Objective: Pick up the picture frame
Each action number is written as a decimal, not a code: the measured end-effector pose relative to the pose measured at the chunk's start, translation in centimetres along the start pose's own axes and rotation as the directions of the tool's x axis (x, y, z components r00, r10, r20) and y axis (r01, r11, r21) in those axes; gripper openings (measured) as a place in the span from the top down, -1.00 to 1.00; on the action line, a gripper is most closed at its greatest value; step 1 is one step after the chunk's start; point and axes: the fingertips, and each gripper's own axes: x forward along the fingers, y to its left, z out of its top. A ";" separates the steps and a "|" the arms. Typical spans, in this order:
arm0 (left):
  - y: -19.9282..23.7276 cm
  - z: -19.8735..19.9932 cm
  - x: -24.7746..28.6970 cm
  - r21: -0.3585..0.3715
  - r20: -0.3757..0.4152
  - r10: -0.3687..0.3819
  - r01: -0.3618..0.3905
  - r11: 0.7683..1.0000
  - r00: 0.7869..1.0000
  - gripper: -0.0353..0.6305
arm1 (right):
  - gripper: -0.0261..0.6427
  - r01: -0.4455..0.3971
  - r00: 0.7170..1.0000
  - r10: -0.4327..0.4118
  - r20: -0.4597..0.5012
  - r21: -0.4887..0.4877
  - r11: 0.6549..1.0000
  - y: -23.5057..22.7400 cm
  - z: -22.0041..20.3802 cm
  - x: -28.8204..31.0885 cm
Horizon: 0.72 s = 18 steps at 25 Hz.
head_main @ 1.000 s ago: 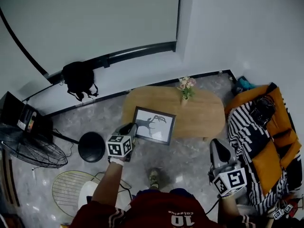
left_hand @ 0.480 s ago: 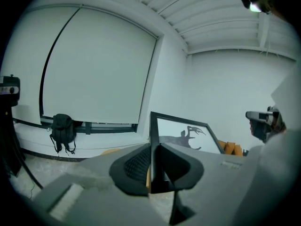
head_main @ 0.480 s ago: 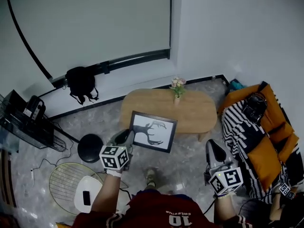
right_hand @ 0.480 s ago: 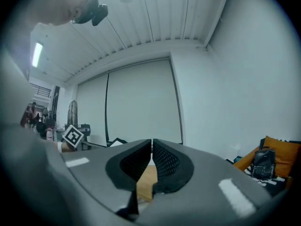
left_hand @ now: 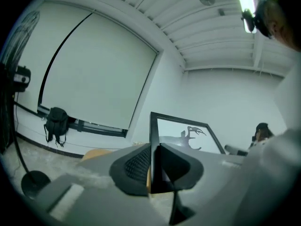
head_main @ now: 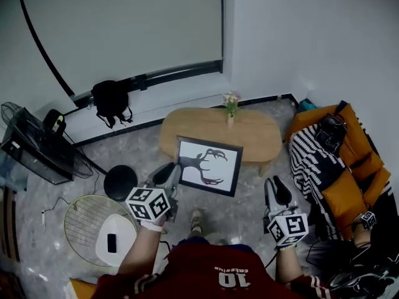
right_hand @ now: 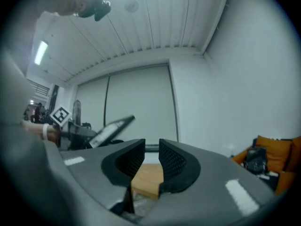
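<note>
Head view: left gripper (head_main: pixel 173 172) clamps the left edge of the picture frame (head_main: pixel 210 166), held aloft, face-up, near the table (head_main: pixel 262 136), long axis running left–right. Right gripper (head_main: pixel 275 190) gapes empty. The vase (head_main: pixel 230 119) holds flowers (head_main: pixel 231 98).

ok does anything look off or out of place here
Nothing spilled or broken. The one oddity is the picture frame, which hangs tilted in the air, clamped at its left edge by the left claw. The flower vase stands upright on the wooden table.
</note>
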 end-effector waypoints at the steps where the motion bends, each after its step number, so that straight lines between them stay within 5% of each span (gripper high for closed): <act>1: -0.4 0.4 -0.1 -0.023 -0.001 -0.019 0.019 1.000 1.000 0.67 | 0.67 -0.005 0.999 0.007 -0.035 0.041 0.999 -0.6 -1.6 0.0; 3: -1.1 1.2 -0.9 -0.032 -0.005 -0.034 0.034 0.999 0.999 0.67 | 0.67 -0.025 0.996 0.030 -0.081 0.071 0.997 -1.1 -3.2 -0.9; 8: -1.5 2.6 -2.4 0.010 0.039 0.016 -0.016 1.000 0.999 0.67 | 0.67 -0.003 1.000 0.001 -0.014 -0.081 0.997 -1.3 0.2 -2.4; 18: -2.2 3.3 -3.8 0.049 0.128 0.104 -0.111 0.993 0.986 0.67 | 0.89 -0.075 0.995 0.078 0.056 -0.053 0.996 0.6 4.4 -1.7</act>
